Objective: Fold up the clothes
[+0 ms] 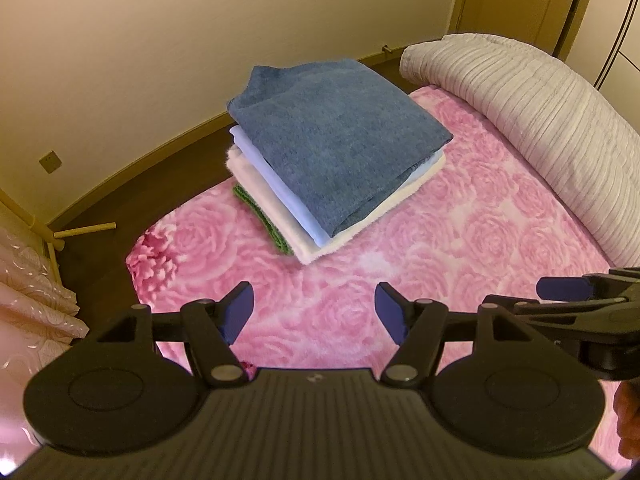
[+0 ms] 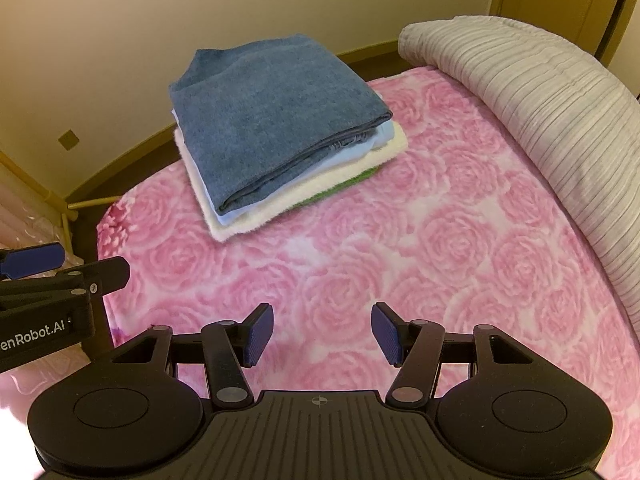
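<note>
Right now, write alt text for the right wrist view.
A stack of folded clothes, blue on top, sits on a pink rose-patterned blanket. The right tongs hover open and empty in front, a grey striped bolster lies behind.

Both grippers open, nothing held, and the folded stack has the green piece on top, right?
Not quite: the blue piece tops the stack; the green piece lies at the bottom, as the left wrist view shows. Left gripper and right gripper are open, empty.
</note>
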A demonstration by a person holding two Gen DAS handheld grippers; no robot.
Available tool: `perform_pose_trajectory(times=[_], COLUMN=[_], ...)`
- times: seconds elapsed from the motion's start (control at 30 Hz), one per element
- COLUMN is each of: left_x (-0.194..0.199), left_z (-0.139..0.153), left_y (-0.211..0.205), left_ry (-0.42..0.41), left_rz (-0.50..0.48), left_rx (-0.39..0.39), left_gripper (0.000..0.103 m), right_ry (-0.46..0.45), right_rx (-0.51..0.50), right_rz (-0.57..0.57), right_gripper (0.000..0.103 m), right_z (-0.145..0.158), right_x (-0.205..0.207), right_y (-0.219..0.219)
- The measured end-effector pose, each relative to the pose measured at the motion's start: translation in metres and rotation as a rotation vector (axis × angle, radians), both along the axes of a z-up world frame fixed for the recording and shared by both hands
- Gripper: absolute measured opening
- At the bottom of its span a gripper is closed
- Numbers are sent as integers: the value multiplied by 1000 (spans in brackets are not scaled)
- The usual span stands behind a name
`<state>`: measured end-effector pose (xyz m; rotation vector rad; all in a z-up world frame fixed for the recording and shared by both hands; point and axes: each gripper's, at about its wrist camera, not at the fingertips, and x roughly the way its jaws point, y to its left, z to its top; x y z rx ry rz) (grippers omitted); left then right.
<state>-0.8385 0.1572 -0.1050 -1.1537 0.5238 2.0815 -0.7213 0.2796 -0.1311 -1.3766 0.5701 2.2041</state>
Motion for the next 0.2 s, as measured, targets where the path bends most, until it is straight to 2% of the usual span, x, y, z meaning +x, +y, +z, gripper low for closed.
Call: perform_pose_trajectory(times=[0.2], left_x=[0], left_z=[6], left_y=[-4], left_ry=[13], left_rz=[3], left_rx=[13], left_gripper=[64], right_ry=[4], right_rx=[5], right_rz=[9], right_gripper=[58], right_z=[4], right_x=[-1], right_y=[-6])
